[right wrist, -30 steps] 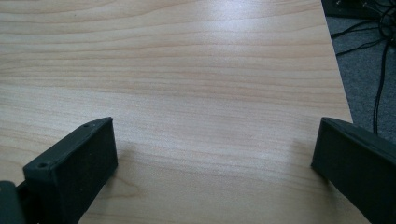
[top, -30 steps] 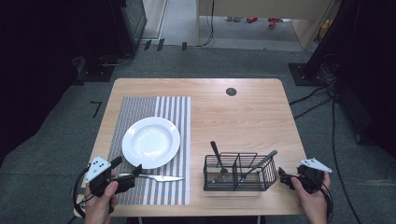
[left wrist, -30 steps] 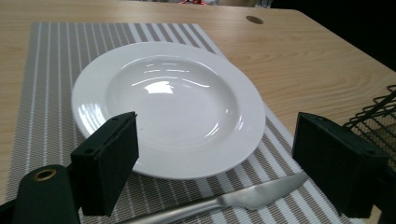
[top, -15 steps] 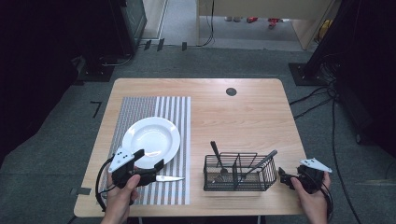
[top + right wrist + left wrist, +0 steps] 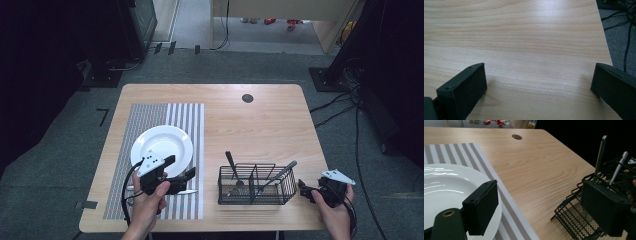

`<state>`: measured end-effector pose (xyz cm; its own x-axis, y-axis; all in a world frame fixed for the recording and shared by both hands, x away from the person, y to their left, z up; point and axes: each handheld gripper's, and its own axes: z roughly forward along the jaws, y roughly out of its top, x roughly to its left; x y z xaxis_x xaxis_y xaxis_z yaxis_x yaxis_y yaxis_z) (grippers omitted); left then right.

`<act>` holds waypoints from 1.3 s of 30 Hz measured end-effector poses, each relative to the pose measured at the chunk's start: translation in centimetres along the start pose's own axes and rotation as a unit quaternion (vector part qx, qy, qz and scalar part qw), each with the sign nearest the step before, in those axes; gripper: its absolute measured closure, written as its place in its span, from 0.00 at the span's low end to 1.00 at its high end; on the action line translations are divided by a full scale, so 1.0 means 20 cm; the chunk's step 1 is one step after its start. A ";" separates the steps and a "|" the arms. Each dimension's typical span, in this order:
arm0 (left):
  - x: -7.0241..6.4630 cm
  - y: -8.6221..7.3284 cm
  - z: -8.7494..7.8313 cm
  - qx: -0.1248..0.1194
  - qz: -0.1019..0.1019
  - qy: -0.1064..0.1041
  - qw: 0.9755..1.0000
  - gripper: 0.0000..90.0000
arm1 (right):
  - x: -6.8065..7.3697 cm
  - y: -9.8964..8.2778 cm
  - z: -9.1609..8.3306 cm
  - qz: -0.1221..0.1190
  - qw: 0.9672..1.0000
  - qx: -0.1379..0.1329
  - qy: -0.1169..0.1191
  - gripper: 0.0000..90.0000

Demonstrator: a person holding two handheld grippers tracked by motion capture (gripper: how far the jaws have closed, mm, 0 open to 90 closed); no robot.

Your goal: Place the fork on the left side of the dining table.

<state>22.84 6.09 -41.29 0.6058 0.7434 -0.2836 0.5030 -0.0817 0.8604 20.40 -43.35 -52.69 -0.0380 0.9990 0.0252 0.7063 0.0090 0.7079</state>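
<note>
left tongs (image 5: 184,175): released, over knife (image 5: 186,192) beside plate (image 5: 167,145) | right tongs (image 5: 303,190): released, near basket (image 5: 255,186)

Tabletop (image 5: 250,120) from 12 to 2 o'clock: bare wood, open passage. White plate (image 5: 162,147) on the striped placemat (image 5: 150,115) occupies 9 o'clock. Wire basket (image 5: 255,185) stands at 5 o'clock, utensil handles (image 5: 231,160) rising above its rim, obstructing low passes. A narrow bare lane runs between placemat and wire basket. Right front corner, beside the wire basket, is unobstructed.
</note>
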 end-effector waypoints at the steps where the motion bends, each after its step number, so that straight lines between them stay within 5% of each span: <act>1: -0.01 0.01 0.01 0.000 0.000 -0.005 1.000 0.17 | 0.00 0.00 0.00 0.000 1.000 0.000 0.000 0.00; 18: -0.12 0.09 0.11 0.004 0.008 -0.072 0.997 0.19 | 0.00 0.00 0.00 0.000 1.000 0.000 0.000 0.00; 26: -0.17 0.13 0.16 -0.001 0.007 -0.085 0.996 0.34 | 0.00 0.00 0.00 0.000 1.000 0.000 0.000 0.00; 28: -0.17 0.14 0.17 0.002 0.002 -0.105 0.995 0.44 | 0.00 0.00 0.00 0.000 1.000 0.000 0.000 0.00; 39: -0.21 0.16 0.24 0.014 0.006 -0.125 0.992 0.49 | 0.00 0.00 0.00 0.000 1.000 0.000 0.000 0.00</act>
<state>24.89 -0.40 -39.35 0.7444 0.5544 -0.3721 0.5089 -0.1102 0.8537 20.40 -43.35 -52.69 -0.0379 0.9990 0.0253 0.7063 0.0089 0.7078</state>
